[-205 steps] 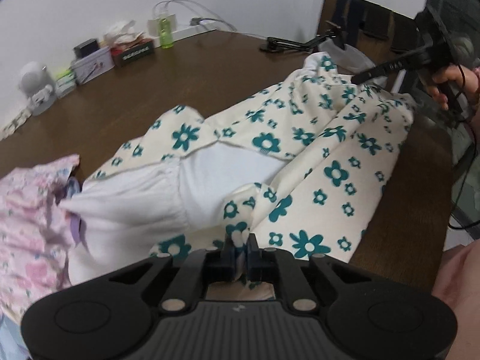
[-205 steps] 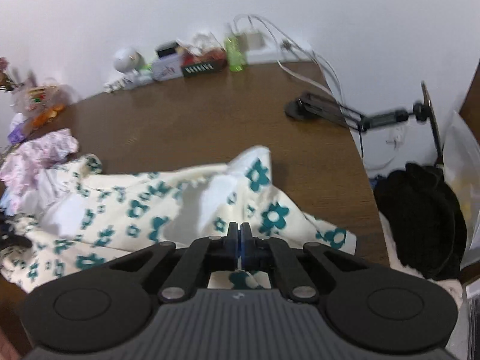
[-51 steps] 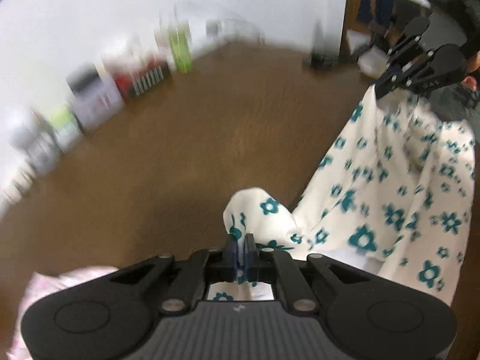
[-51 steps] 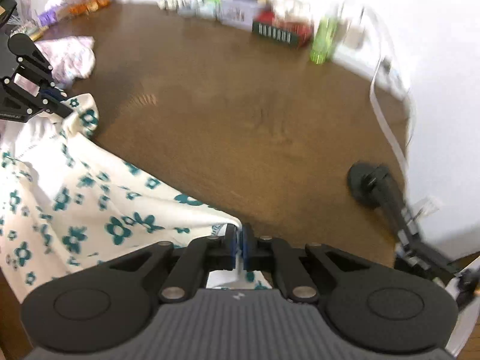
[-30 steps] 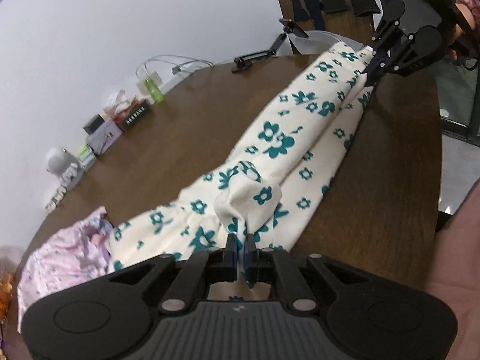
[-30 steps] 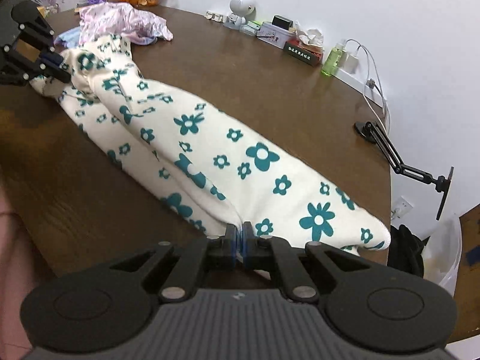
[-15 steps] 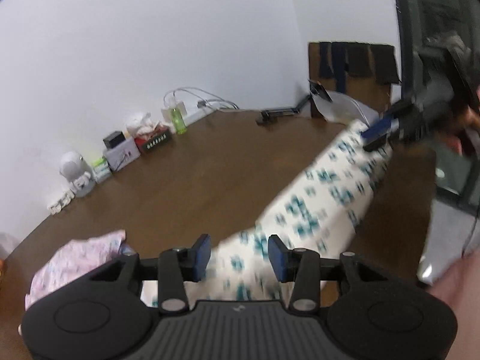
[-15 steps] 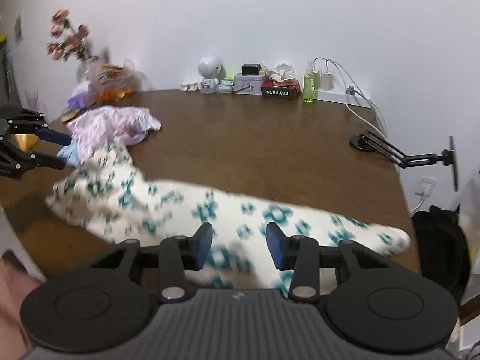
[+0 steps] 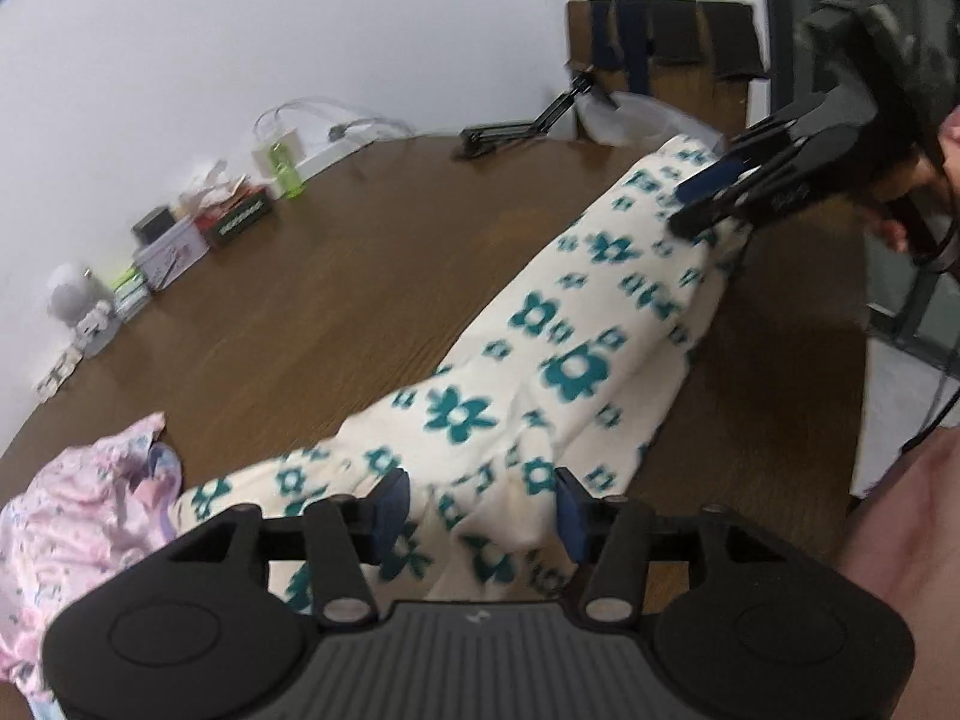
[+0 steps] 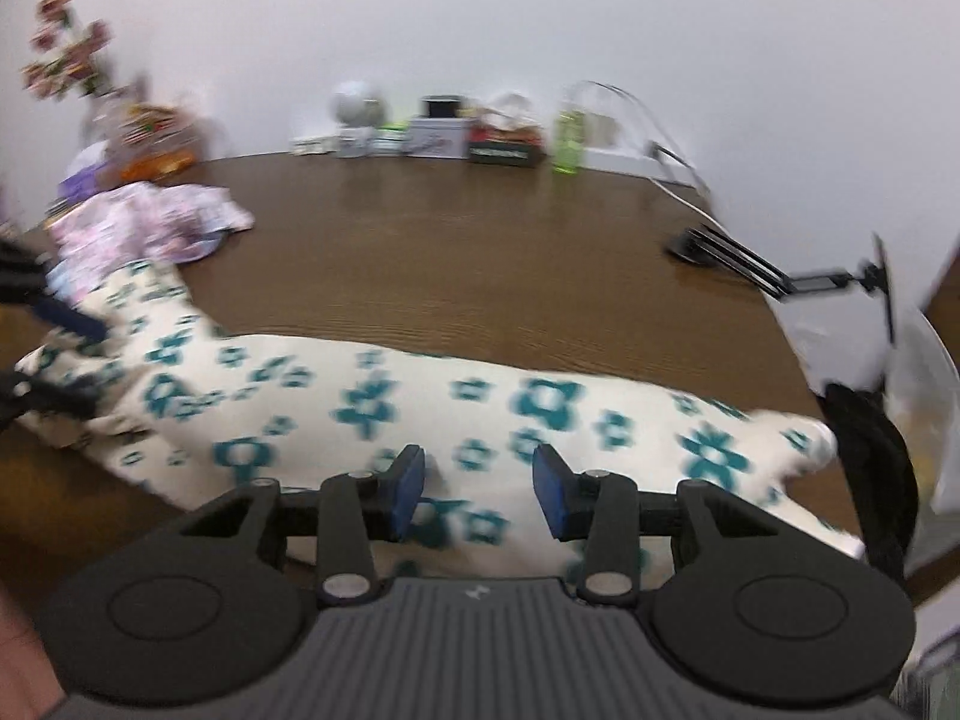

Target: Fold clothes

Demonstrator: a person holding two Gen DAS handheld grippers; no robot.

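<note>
Both tools are standing with their pads apart, gripping nothing. The left tool point(image 9: 477, 507) is hovering just over one end of the flowered garment point(image 9: 558, 354), and the right tool point(image 10: 479, 489) is hovering over the other end. The garment is lying in a long strip along the near edge of the table point(image 10: 480, 252), likely so it can be folded across next. A pink garment point(image 10: 150, 222) is sitting beyond it.

Left gripper point(image 9: 477, 507): jaws spread wide, blue pads point(image 9: 390, 501) apart, nothing between them; low at the near left end.
Right gripper point(image 10: 479, 492): jaws parted, blue pads point(image 10: 549, 495) clear of each other, empty; at the right end, pointing left and down.
</note>
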